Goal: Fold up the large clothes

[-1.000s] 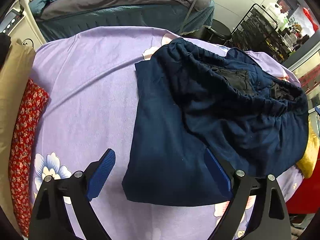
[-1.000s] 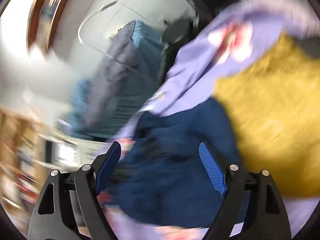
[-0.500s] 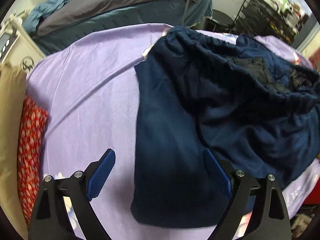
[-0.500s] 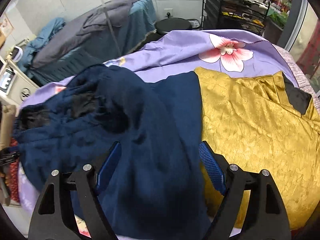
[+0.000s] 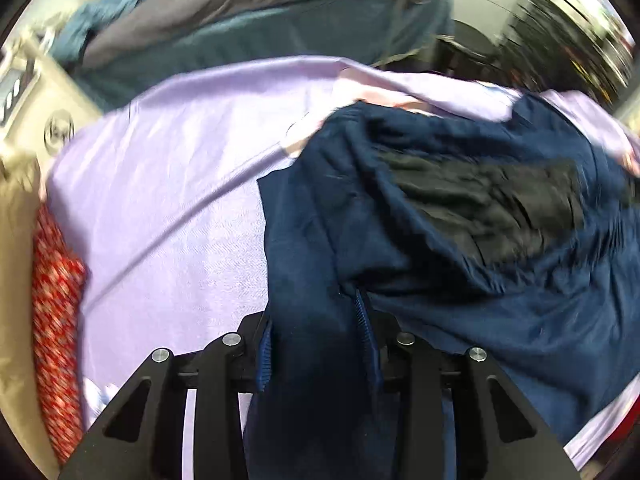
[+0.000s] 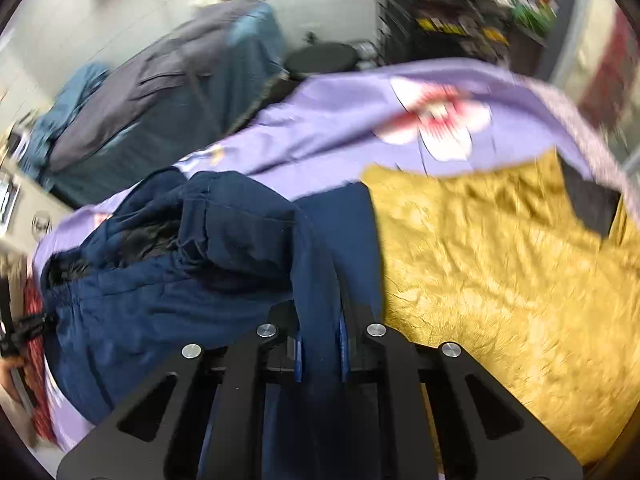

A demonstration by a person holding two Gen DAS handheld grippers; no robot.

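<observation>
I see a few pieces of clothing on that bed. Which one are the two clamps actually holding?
The dark blue garment: both the left gripper and the right gripper are shut on its fabric. The yellow garment beside it lies flat on the purple sheet, untouched.

A lived-in home room — floral purple bedsheet (image 6: 340,120), draped furniture (image 6: 168,92), cluttered shelving (image 6: 460,12).

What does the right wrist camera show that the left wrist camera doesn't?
Only the right wrist view shows the mustard-yellow garment lying beside the navy one, and the big pink-and-white flower printed on the sheet. Only the left wrist view shows the red patterned cloth at the bed's edge clearly. Both show the navy garment on the lilac bedsheet, and each gripper, left and right, has its fingers closed on navy fabric.
</observation>
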